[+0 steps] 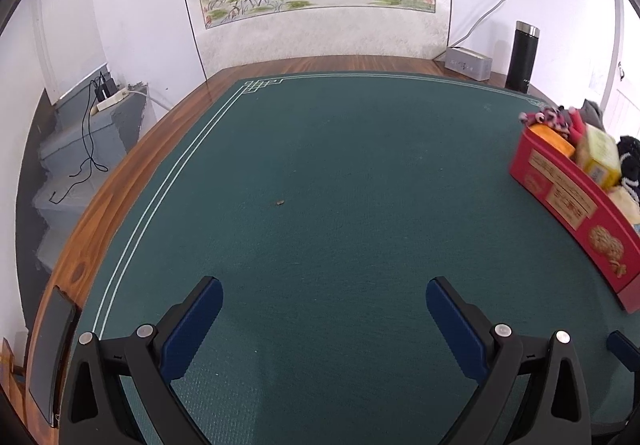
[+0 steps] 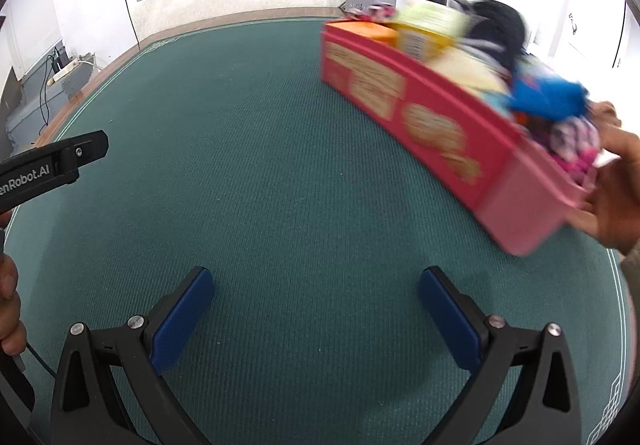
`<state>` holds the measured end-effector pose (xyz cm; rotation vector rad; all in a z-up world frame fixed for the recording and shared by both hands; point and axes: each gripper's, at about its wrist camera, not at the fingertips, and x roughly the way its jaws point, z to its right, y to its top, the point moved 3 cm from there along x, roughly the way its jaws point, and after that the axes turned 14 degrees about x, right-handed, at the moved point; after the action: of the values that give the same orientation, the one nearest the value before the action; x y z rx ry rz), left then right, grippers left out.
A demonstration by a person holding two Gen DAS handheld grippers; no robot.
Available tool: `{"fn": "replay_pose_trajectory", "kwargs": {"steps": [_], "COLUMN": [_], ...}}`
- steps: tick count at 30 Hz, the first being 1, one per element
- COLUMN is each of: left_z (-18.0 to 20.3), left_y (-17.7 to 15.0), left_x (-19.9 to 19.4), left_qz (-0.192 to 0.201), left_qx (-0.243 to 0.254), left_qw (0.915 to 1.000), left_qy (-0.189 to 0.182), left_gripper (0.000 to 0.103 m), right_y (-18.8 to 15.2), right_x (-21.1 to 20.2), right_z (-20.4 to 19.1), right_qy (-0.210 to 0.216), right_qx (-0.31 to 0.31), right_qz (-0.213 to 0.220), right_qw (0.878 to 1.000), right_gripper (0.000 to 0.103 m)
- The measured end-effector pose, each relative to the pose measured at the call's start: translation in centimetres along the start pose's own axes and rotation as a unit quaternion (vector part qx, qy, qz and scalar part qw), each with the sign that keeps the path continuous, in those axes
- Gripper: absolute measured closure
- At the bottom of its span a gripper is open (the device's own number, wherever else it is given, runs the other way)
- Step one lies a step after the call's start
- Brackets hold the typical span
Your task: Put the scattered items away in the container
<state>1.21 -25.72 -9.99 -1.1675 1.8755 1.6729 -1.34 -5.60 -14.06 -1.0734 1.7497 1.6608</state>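
A long red box [image 2: 420,113] full of items sits on the green mat, blurred by motion; it also shows at the right edge of the left wrist view [image 1: 576,201]. It holds a yellow carton [image 2: 420,37], a black soft item [image 2: 496,25], a blue item [image 2: 548,93] and more. A bare hand [image 2: 612,185] grips the box's near end. My left gripper [image 1: 324,305] is open and empty over bare mat. My right gripper [image 2: 316,297] is open and empty, the box ahead to its right.
A green mat [image 1: 320,165] covers a wooden table. A small crumb [image 1: 279,202] lies mid-mat. A black flask [image 1: 522,57] and a grey box [image 1: 468,63] stand at the back right. A dark tablet [image 1: 50,357] lies at the left edge.
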Motion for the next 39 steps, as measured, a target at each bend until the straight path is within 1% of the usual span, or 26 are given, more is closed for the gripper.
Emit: {"fn": "replay_pose_trajectory", "kwargs": {"steps": [5,10,24,34,39], "left_z": [-0.3,-0.2,-0.3,-0.7,-1.6], "left_y": [-0.2,0.1,-0.2,-0.2,-0.1], "left_x": [0.9,1.7,3.3,3.6,3.1], "left_qz": [-0.011,-0.019,-0.039,-0.039,-0.033], "left_qx": [-0.001,-0.001,0.005,0.006,-0.005], "left_qw": [0.9999,0.9998,0.9992,0.9992,0.9994], "left_qy": [0.006,0.001,0.004,0.002,-0.009], "left_gripper": [0.0,0.0,0.0,0.0,0.0], "right_y": [0.1,0.1,0.0,-0.1,-0.2], "right_x": [0.1,0.2,0.1,0.0,0.0], "right_z": [-0.2,-0.2,0.0,0.2,0.4], "right_qy": [0.0,0.0,0.0,0.0,0.0], "right_qx": [0.0,0.0,0.0,0.0,0.0], "right_qz": [0.0,0.0,0.0,0.0,0.0], "right_qw": [1.0,1.0,1.0,1.0,1.0], "right_gripper": [0.0,0.0,0.0,0.0,0.0]}}
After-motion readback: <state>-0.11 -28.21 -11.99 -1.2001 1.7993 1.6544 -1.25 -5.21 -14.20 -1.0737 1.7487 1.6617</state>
